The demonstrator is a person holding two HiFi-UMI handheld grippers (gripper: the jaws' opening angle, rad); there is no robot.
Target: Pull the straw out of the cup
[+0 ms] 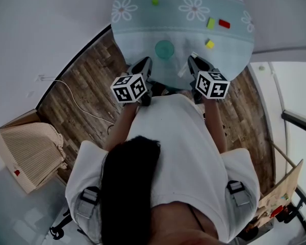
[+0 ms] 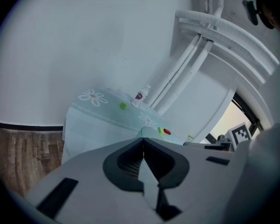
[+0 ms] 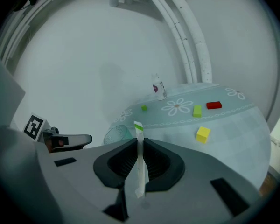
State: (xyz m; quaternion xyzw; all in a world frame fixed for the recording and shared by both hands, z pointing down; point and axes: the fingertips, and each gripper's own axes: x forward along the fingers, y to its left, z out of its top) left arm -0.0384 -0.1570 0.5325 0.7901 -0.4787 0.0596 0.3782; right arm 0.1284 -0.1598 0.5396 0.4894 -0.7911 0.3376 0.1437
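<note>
A translucent green cup (image 1: 164, 49) stands near the front edge of the round table (image 1: 143, 29), with no straw in it. My right gripper (image 3: 139, 141) is shut on a white straw (image 3: 139, 164) with a green stripe near its top. The straw stands upright between the jaws, clear of the cup (image 3: 117, 134), which sits just left of them. In the head view this gripper (image 1: 193, 60) is right of the cup. My left gripper (image 2: 143, 141) is shut on nothing, and the cup's rim (image 2: 149, 132) shows just past its tips. It (image 1: 145, 61) is left of the cup.
On the flowered cloth lie a yellow block (image 3: 203, 134), a lime block (image 3: 197, 110), a red block (image 3: 214, 105) and a small green block (image 3: 144, 108). A small bottle (image 3: 158, 88) stands at the far edge. A wicker box (image 1: 28, 154) sits on the wooden floor at the left.
</note>
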